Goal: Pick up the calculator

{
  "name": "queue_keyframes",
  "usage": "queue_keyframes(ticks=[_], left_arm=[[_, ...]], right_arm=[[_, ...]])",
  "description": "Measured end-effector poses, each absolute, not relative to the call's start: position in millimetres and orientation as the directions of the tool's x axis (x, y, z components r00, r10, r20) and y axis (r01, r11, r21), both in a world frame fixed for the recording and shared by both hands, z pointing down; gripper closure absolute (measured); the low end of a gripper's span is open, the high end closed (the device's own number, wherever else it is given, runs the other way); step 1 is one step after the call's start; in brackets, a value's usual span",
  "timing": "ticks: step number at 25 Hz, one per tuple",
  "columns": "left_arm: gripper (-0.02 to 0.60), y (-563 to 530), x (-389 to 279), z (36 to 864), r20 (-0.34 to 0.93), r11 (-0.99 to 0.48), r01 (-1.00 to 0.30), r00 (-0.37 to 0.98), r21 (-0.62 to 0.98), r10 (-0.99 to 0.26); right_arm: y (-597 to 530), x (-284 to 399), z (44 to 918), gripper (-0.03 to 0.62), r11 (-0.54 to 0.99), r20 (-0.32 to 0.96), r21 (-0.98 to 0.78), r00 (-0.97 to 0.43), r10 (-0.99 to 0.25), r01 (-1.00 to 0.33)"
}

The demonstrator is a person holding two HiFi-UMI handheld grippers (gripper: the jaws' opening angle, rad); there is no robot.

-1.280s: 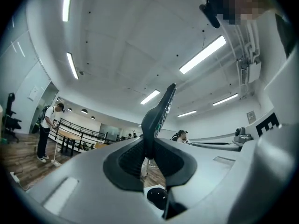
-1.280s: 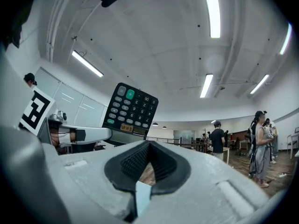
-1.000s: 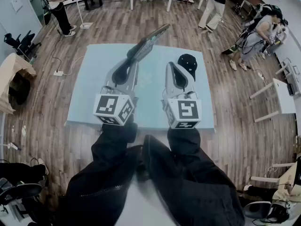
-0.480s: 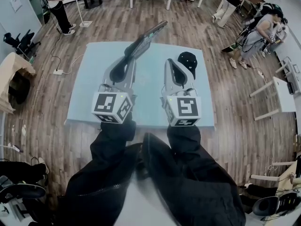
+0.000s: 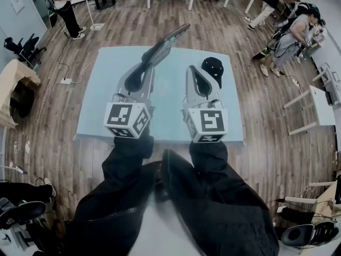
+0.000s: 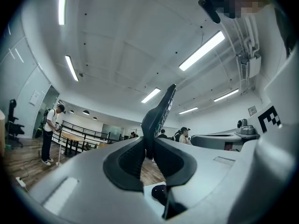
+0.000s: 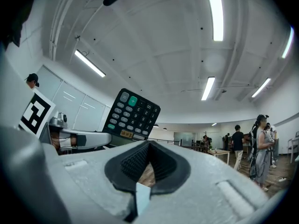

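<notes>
Calculator clamped edgewise in left gripper, above table; right gripper jaws together, empty.

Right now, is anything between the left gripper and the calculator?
Nothing visible stands between them. The left gripper has its jaws closed on one end of the calculator and holds it tilted in the air above the blue table. The black cap lies on the table off to the right, clear of it.

Black cap sits at 1 o'clock on my pale blue table, and a person stands out at 11 o'clock.
</notes>
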State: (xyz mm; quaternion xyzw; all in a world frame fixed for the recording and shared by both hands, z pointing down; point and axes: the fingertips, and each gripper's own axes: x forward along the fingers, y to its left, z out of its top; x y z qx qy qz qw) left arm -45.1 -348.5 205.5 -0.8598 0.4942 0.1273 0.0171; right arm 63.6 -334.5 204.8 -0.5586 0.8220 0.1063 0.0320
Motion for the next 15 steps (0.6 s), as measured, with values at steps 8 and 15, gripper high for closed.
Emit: queue_keyframes(ticks=[8,15], left_arm=[[0.529,-341.3,-51.0,210.7,-0.228,-0.495,-0.863,0.465,0.098,-0.856],[0.529,-339.3,-60.4,213.1,-0.223,-0.485,-0.868,0.455,0.104,-0.862]], right_arm=[[-327.3,57.6,210.3,0.595,0.365,-0.168,0.144,-0.386,-0.907,-0.920],[-325.2,49.1,210.9,0.594,0.374,-0.169,0.145,-0.395,-0.903,-0.916]])
